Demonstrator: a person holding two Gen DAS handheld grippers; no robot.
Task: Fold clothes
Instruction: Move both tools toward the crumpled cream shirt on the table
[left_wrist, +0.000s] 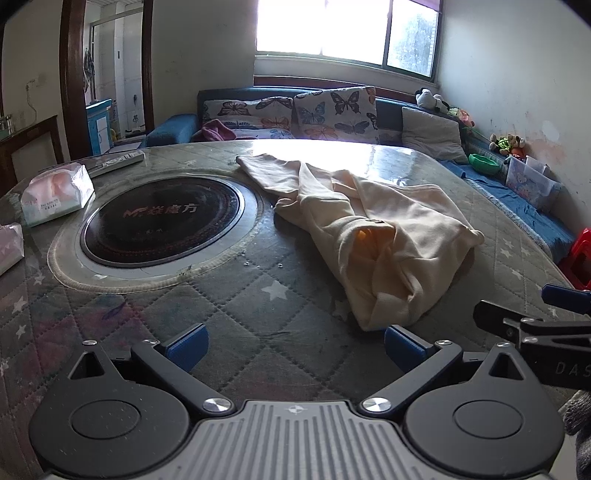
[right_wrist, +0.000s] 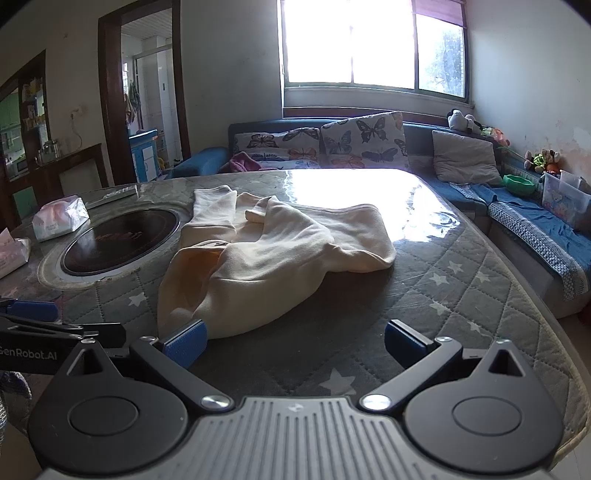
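Garment (left_wrist: 369, 229): long axis runs 11-to-5 ahead of your left gripper (left_wrist: 295, 349); near end sits closest to it. Right gripper (right_wrist: 295, 343) likewise spread wide, both empty.

A wide window (right_wrist: 373, 44) in the far wall floods the room with white daylight, which glares off the glossy far part of the quilted, star-patterned surface (right_wrist: 461, 288). The walls (left_wrist: 517, 74) are pale and marked near the right corner. Under the window a blue corner sofa (right_wrist: 524, 218) runs along two walls, carrying butterfly-print cushions (right_wrist: 364, 138), a plain grey cushion (right_wrist: 463, 157), soft toys (right_wrist: 461, 120) on its backrest, a green bowl (right_wrist: 519, 183) and a clear storage box (right_wrist: 565, 201). On the left a dark wooden door frame (right_wrist: 107, 96) opens onto a brighter tiled room with a blue cabinet (right_wrist: 144, 153). A round black cooktop (left_wrist: 162, 221) is set into the surface, with tissue packs (left_wrist: 55, 194) beside it.
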